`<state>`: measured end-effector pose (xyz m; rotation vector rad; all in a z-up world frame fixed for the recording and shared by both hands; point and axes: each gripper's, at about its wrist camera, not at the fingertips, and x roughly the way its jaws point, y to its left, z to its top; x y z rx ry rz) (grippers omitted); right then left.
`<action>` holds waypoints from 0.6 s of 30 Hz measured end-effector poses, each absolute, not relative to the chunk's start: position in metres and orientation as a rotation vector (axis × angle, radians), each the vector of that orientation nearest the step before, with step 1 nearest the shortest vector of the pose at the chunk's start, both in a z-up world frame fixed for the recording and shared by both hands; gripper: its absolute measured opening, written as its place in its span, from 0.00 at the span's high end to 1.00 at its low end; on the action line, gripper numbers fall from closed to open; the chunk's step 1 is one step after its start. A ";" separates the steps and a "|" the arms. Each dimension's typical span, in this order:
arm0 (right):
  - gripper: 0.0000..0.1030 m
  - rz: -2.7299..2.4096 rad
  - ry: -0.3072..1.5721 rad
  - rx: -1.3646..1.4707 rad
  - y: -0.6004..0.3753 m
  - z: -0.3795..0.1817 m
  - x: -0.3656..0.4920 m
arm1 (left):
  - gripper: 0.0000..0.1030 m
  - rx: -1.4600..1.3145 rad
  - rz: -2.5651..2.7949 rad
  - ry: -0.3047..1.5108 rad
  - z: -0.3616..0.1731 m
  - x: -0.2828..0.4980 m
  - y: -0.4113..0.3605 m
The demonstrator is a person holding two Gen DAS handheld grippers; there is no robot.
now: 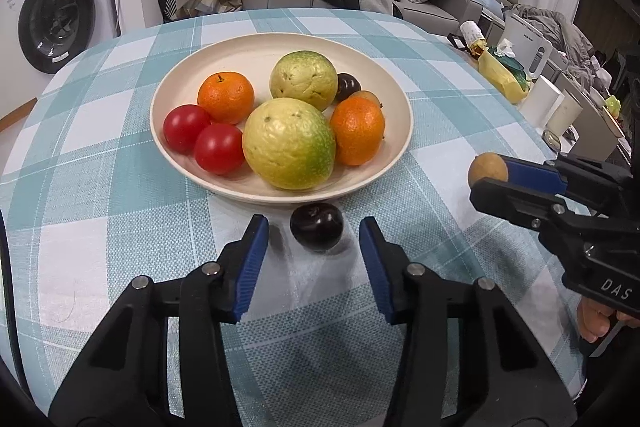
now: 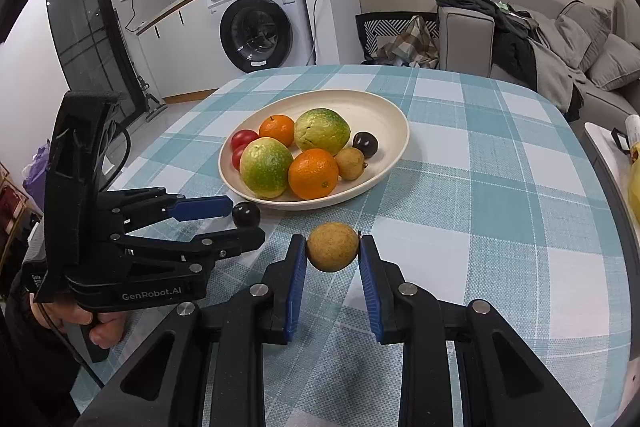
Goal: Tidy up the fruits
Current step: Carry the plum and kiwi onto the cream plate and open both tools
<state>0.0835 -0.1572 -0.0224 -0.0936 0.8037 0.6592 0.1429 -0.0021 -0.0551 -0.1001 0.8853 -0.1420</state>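
Observation:
A cream plate (image 1: pixel 280 41) (image 2: pixel 360 95) on the checked tablecloth holds two green-yellow fruits (image 1: pixel 289 143), two oranges (image 1: pixel 226 98), two red tomatoes (image 1: pixel 219 154), a dark plum (image 1: pixel 348 85) and a small brown fruit (image 2: pixel 350 163). Another dark plum (image 1: pixel 317 231) (image 2: pixel 246 214) rests on the cloth just in front of the plate. It sits between the blue pads of my left gripper (image 1: pixel 314 227) (image 2: pixel 247 223), with a gap showing on each side. My right gripper (image 2: pixel 333 247) (image 1: pixel 490 179) is shut on a small brown round fruit (image 2: pixel 332 247) (image 1: pixel 487 167), held above the cloth to the right of the plate.
Along the table's right edge stand a yellow bag (image 1: pixel 500 75), a white kettle (image 1: pixel 528 47) and white cups (image 1: pixel 560 111). Behind the table are a chair (image 2: pixel 396 35), a grey sofa (image 2: pixel 560 39) with clothes, and a washing machine (image 2: pixel 256 27). A hand (image 2: pixel 100 327) holds the left gripper.

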 end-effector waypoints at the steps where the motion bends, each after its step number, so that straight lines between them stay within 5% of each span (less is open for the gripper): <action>1: 0.73 0.659 0.804 -0.092 -0.158 -0.022 0.084 | 0.63 -0.101 -0.145 0.886 -0.055 0.144 -0.003; 5: 0.73 0.657 0.803 -0.091 -0.159 -0.022 0.083 | 0.77 -0.090 -0.154 0.887 -0.055 0.146 -0.006; 18: 0.73 0.652 0.804 -0.091 -0.160 -0.023 0.084 | 0.77 -0.084 -0.183 0.866 -0.050 0.136 -0.005</action>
